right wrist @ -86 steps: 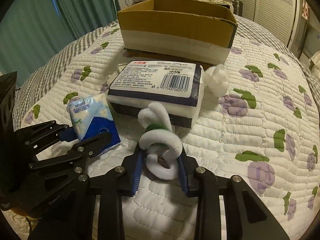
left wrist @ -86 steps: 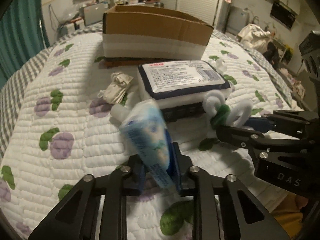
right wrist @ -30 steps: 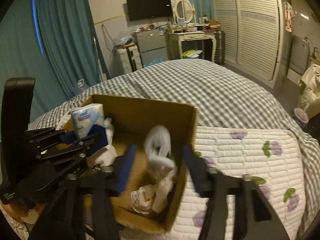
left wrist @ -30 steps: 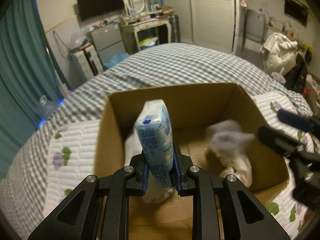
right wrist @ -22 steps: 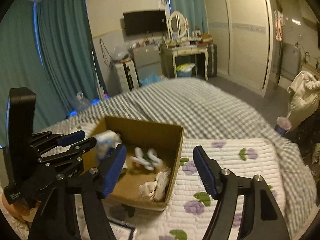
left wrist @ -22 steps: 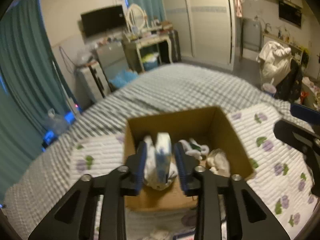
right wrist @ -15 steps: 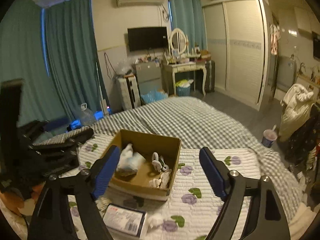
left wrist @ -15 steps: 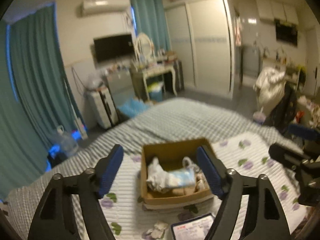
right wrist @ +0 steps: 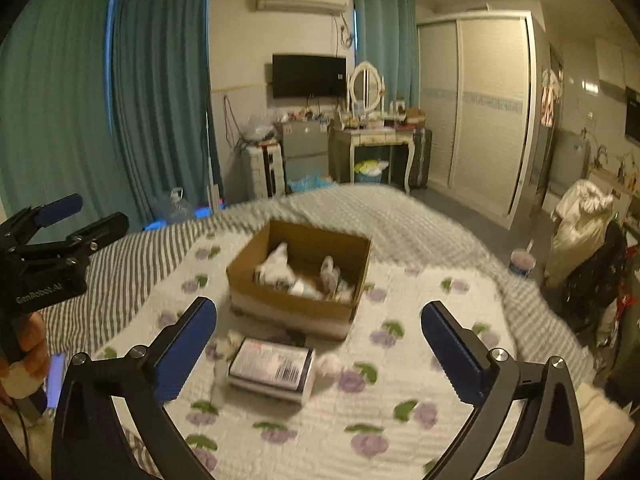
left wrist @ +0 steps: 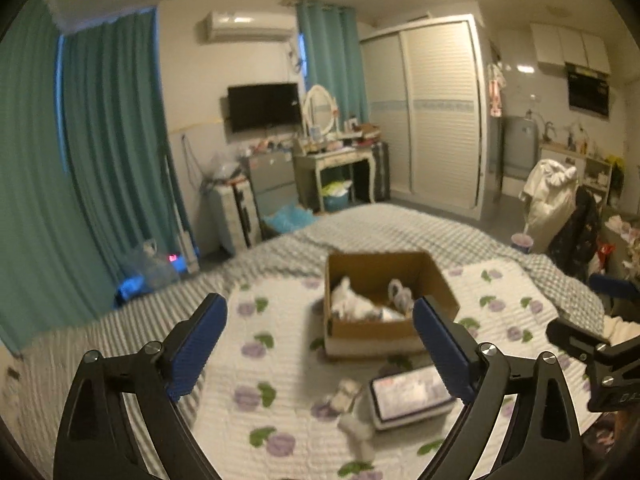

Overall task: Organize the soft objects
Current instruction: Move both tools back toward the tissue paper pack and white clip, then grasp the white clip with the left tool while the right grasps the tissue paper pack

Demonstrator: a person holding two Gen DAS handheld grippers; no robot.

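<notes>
So, cardboard box (left wrist: 390, 300) is my landmark; it sits on the floral quilt (left wrist: 280, 412), open top, with white soft items (right wrist: 280, 268) piled inside, blurred, can't tell what each one is. Going left to right: my left gripper (left wrist: 320, 344) is held high above the quilt, well short of the box, jaws spread wide, nothing between the blue pads (left wrist: 198, 344); box shows between them in the left wrist view. On the quilt in front of the box, near side: a small crumpled white piece (left wrist: 344, 392) to the left, then a flat wrapped tissue pack (right wrist: 272, 366) with a barcode label, lying flat, just beside the box but not touching it as far as I can tell; another small white puff (right wrist: 330, 362) right of the pack. My right gripper (right wrist: 320, 348) is also up above the quilt, well apart from the box, jaws wide open, empty; blue pads (right wrist: 450, 350) either side of the pack in the right wrist view. Each gripper sees the other at its frame edge; neither touches anything. Behind the box: grey checked blanket (right wrist: 400, 212), then teal curtains (right wrist: 160, 92) and a dresser (right wrist: 376, 136), well away.
</notes>
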